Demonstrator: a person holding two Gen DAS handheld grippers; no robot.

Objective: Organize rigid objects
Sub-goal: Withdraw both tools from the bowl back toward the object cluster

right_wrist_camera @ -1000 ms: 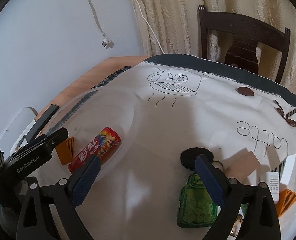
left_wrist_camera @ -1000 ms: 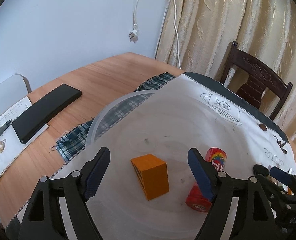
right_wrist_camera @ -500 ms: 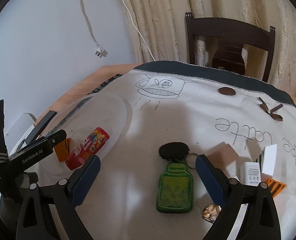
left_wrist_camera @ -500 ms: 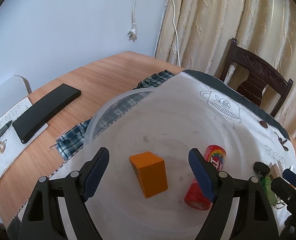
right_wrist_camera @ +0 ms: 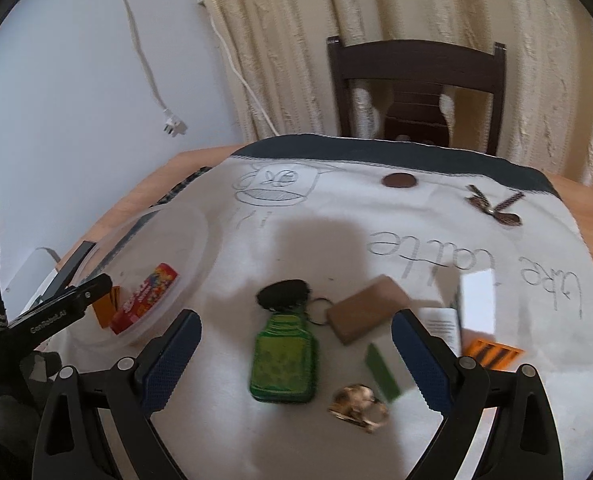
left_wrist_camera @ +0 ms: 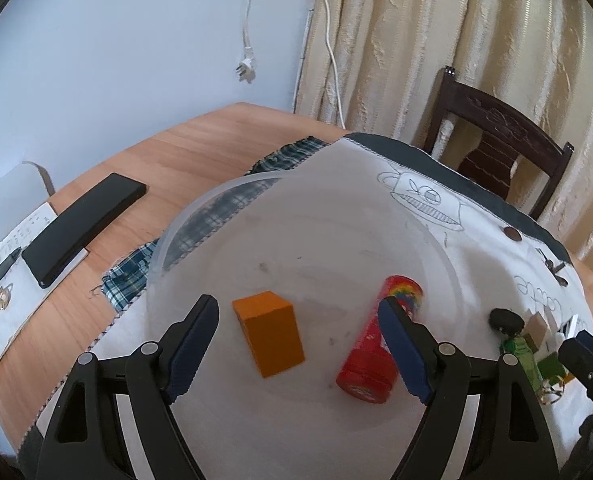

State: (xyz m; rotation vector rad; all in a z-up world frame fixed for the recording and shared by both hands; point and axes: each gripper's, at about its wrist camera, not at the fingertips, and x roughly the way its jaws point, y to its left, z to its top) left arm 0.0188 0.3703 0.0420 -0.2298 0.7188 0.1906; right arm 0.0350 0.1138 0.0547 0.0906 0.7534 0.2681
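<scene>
Clear tub point(left_wrist_camera: 168, 240): orange block point(left_wrist_camera: 270, 332), red candy tube point(left_wrist_camera: 376, 344) inside. Left tongs point(left_wrist_camera: 298, 346) spread, empty. Right tongs point(right_wrist_camera: 296, 354) spread above green bottle keychain point(right_wrist_camera: 284, 360), 12 o'clock; grasp likely next.

Wooden table point(left_wrist_camera: 200, 152) under a white cloth point(right_wrist_camera: 336, 216) with a drawn cup and handwriting. Plaid fabric point(left_wrist_camera: 132, 276) poking out at the cloth's edge. Black flat case point(left_wrist_camera: 84, 228) lying on papers point(left_wrist_camera: 12, 276). Dark chair point(right_wrist_camera: 416, 92) against beige curtains point(left_wrist_camera: 436, 32); loose plug point(left_wrist_camera: 246, 70) dangling on the wall.
</scene>
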